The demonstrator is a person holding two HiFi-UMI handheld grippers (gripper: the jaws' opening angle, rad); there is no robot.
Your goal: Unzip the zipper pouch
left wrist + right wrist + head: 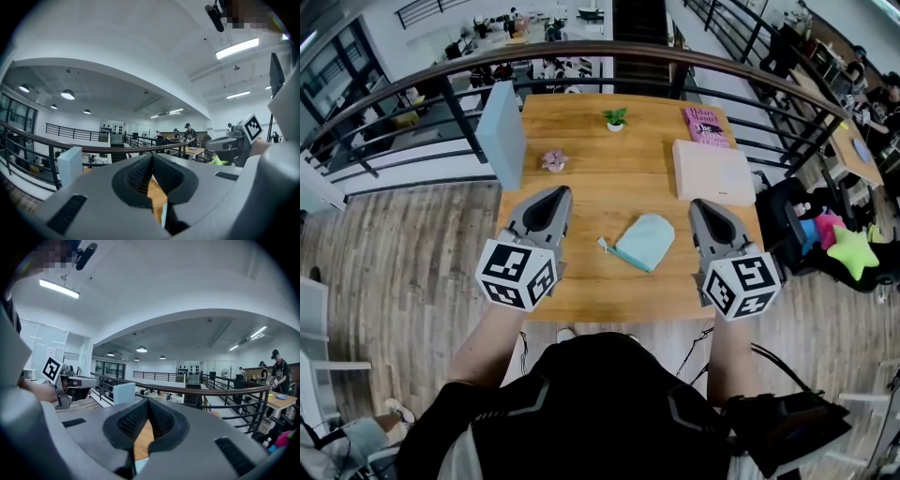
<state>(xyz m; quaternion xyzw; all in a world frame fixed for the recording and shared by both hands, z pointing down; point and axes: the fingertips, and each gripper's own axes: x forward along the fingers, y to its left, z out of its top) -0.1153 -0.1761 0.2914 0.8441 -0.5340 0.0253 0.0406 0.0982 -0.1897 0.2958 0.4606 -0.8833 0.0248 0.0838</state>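
Currently the left hand-held gripper (557, 194) and right hand-held gripper (700, 205) each sit closed, empty, flanking the zipper pouch (645, 240).

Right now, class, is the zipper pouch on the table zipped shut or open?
Apparently shut: the pouch lies flat, its teal zipper a thin straight line with no gap; too small to be sure.

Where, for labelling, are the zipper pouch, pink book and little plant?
zipper pouch (645, 240), head view, middle of its light blue fabric.
pink book (705, 127), head view, middle of its cover.
little plant (615, 116), head view, its green leaves.
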